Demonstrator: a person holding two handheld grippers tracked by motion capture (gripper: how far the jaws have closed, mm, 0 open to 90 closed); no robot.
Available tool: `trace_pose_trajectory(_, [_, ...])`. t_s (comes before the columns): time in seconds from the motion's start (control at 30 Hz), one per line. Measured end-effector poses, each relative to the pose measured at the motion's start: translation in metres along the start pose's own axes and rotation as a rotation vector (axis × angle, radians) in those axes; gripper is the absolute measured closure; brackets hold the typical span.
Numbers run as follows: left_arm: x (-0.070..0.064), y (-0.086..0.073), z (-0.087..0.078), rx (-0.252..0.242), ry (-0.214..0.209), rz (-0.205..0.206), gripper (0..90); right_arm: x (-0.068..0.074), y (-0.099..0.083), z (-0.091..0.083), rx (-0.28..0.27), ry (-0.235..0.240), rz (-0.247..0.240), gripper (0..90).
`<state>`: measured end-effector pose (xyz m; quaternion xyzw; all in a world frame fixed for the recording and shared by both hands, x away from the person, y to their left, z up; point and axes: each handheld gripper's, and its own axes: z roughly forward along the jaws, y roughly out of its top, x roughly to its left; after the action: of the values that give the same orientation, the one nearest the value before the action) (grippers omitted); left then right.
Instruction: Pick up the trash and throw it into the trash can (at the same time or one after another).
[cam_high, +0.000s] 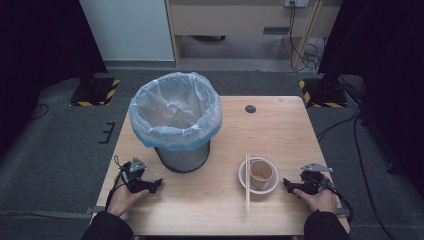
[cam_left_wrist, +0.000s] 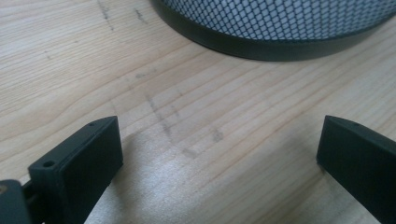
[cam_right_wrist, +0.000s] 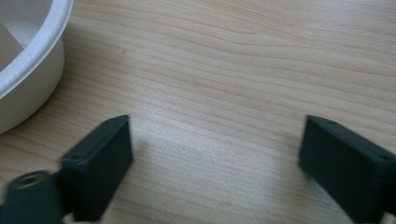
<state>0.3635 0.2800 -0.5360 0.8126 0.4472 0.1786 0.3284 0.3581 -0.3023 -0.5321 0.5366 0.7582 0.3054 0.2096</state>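
Two chopsticks (cam_high: 247, 182) lengthwise across the white bowl (cam_high: 243, 180), pointing away; left tongs (cam_high: 156, 184) and right tongs (cam_high: 287, 184) wide apart, empty.

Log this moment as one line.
left gripper: open, empty | right gripper: open, empty | bowl: holds cup | chopsticks: across bowl | bin: upright
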Motion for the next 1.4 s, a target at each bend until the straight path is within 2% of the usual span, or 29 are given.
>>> trace_pose_trajectory(0.07, [0.0, 0.0, 0.0, 0.004, -0.005, 0.005, 0.0, -0.001, 0.001, -0.003, 0.007, 0.0, 0.007, 24.6])
trace_pose_trajectory(0.1, [0.0, 0.0, 0.0, 0.004, -0.005, 0.005, 0.0, -0.001, 0.001, -0.003, 0.007, 0.0, 0.007, 24.6])
trace_pose_trajectory(0.13, [0.001, 0.0, 0.0, 0.005, -0.01, 0.007, 0.0, -0.003, 0.003, -0.006, 0.023, -0.001, -0.005, 29.3])
trace_pose_trajectory(0.17, [0.001, 0.0, 0.0, 0.005, -0.01, 0.007, 0.0, -0.003, 0.003, -0.006, 0.023, -0.001, -0.005, 29.3])
trace_pose_trajectory(0.2, [0.001, 0.0, 0.0, 0.005, -0.011, 0.009, 0.0, -0.004, 0.005, -0.009, 0.003, -0.01, -0.018, 33.2])
trace_pose_trajectory(0.23, [0.001, 0.0, 0.0, 0.005, -0.011, 0.009, 0.0, -0.004, 0.005, -0.009, 0.003, -0.01, -0.018, 33.2])
trace_pose_trajectory(0.27, [0.001, 0.0, -0.001, 0.006, -0.012, 0.011, 0.0, -0.004, 0.007, -0.014, -0.019, -0.02, -0.029, 34.8])
trace_pose_trajectory(0.5, [0.001, 0.0, -0.001, 0.005, -0.014, 0.012, 0.0, -0.005, 0.013, -0.026, -0.068, -0.035, -0.008, 35.2])
trace_pose_trajectory(0.53, [0.001, 0.0, -0.001, 0.005, -0.015, 0.012, 0.0, -0.006, 0.015, -0.031, -0.097, -0.034, -0.006, 36.3])
trace_pose_trajectory(0.73, [0.001, 0.0, -0.001, 0.005, -0.014, 0.012, 0.0, -0.006, 0.02, -0.038, -0.135, -0.042, 0.017, 34.1])
trace_pose_trajectory(0.77, [0.001, 0.0, -0.001, 0.0, -0.013, 0.011, 0.0, -0.006, 0.024, -0.043, -0.163, -0.044, 0.021, 33.7])
trace_pose_trajectory(0.93, [0.001, -0.001, -0.001, -0.002, -0.012, 0.011, 0.0, -0.004, 0.035, -0.055, -0.198, -0.055, 0.034, 33.3])
trace_pose_trajectory(1.13, [0.001, -0.001, 0.0, -0.004, -0.012, 0.01, 0.0, 0.001, 0.048, -0.073, -0.292, -0.039, 0.022, 28.9])
trace_pose_trajectory(1.4, [0.0, -0.001, 0.0, -0.005, -0.011, 0.01, 0.0, 0.007, 0.06, -0.085, -0.326, -0.013, 0.007, 32.8])
